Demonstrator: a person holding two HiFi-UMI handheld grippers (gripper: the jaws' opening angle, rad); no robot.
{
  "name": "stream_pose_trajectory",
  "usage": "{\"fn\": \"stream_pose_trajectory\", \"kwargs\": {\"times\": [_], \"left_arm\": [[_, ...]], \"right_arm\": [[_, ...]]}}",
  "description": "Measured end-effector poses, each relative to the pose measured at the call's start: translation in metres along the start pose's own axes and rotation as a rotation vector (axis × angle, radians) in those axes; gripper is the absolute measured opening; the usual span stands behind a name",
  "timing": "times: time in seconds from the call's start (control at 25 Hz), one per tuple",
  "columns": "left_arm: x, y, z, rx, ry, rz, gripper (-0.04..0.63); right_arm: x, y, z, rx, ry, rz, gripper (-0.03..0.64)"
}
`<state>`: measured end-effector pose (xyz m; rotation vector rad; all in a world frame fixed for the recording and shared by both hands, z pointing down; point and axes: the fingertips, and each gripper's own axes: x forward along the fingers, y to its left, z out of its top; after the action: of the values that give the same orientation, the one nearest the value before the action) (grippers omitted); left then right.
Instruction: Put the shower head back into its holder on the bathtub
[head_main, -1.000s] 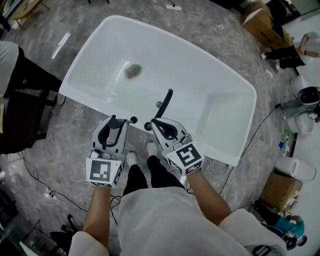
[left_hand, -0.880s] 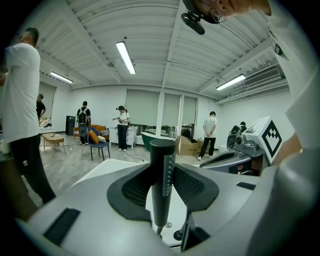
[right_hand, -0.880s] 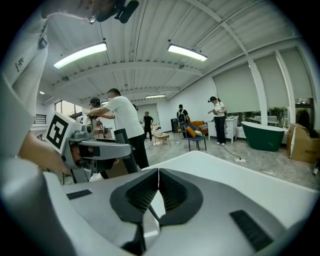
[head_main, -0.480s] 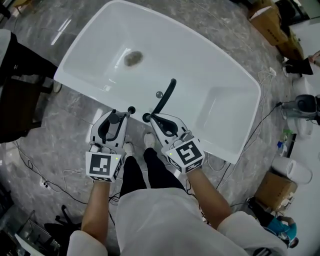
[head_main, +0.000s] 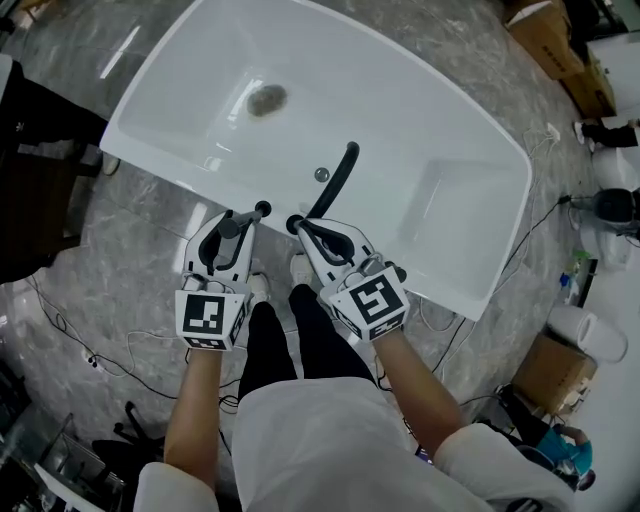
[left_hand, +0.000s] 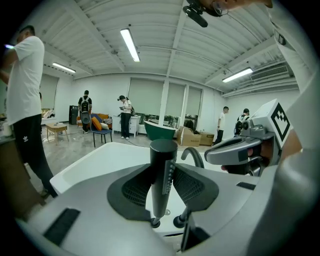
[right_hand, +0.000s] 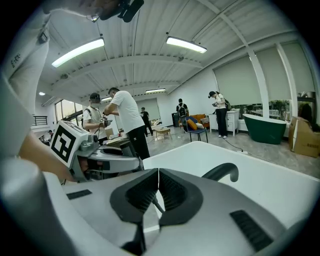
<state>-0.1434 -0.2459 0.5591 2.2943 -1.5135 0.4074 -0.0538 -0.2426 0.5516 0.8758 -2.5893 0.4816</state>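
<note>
A black rod-shaped shower head (left_hand: 162, 175) stands nearly upright between the pads of my left gripper (left_hand: 163, 172), which is shut on it. Its lower end reaches a black fitting (head_main: 262, 208) on the near rim of the white bathtub (head_main: 180, 170); I cannot tell how deep it sits. In the head view my left gripper (head_main: 238, 222) hangs just over that rim. My right gripper (head_main: 300, 228) is beside it, shut, its tips (right_hand: 158, 172) meeting with nothing seen held. A black knob (head_main: 293, 224) and the curved black spout (head_main: 340, 178) stand right of the fitting.
The tub's drain (head_main: 266, 98) lies at the far left of the basin. Cables (head_main: 120, 350) trail over the grey floor on both sides. Cardboard boxes (head_main: 560, 375) and gear stand at the right. The person's legs (head_main: 290, 340) are close against the tub. Several people stand far off in the room.
Both grippers have sunk toward the tub's near rim, the left still holding the shower head. The tub sits higher in the head view now.
</note>
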Motion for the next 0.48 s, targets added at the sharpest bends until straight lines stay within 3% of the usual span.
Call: {"fn": "stream_pose_trajectory", "kwargs": {"times": [0.48], "left_arm": [[0.024, 0.007, -0.054, -0.016, 0.068, 0.002, 0.143]], "right_arm": [[0.013, 0.003, -0.031, 0.026, 0.023, 0.004, 0.018]]}}
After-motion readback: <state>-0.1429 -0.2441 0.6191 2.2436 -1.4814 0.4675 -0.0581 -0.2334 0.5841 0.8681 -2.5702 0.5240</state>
